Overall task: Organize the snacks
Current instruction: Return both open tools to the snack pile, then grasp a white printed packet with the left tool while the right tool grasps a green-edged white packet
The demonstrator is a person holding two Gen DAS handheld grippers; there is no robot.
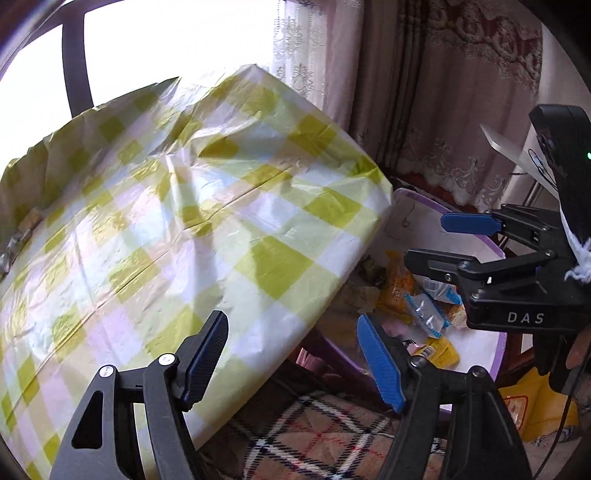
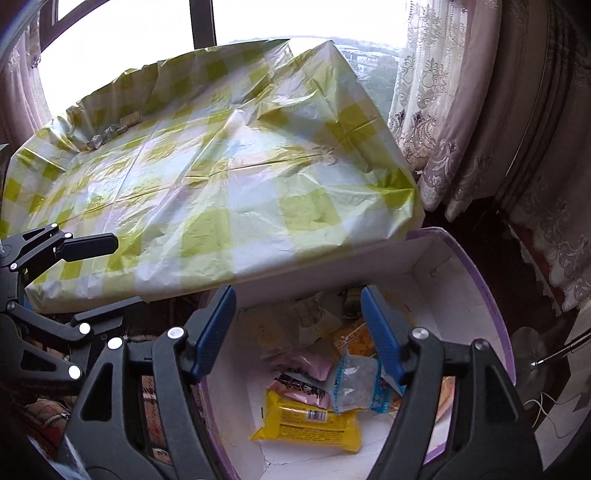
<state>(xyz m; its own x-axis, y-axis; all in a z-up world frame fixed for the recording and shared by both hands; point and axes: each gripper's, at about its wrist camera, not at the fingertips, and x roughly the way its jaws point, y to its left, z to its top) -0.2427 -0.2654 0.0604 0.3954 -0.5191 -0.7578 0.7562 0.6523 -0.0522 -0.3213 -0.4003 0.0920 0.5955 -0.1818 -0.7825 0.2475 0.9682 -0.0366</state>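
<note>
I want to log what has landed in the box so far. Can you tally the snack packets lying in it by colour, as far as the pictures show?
Yellow packet: 1
Pink packets: 2, one partly under the other
Blue-edged clear packet: 1
Orange packet: 1
Pale packets at the back: at least 1, count unclear
Total: at least 6 in the white box

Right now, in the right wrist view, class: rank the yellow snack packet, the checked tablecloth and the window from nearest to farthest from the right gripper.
1. Yellow snack packet: in the box, just below the open right gripper.
2. Checked tablecloth: on the table beyond the box.
3. Window: behind the table, at the top.
</note>
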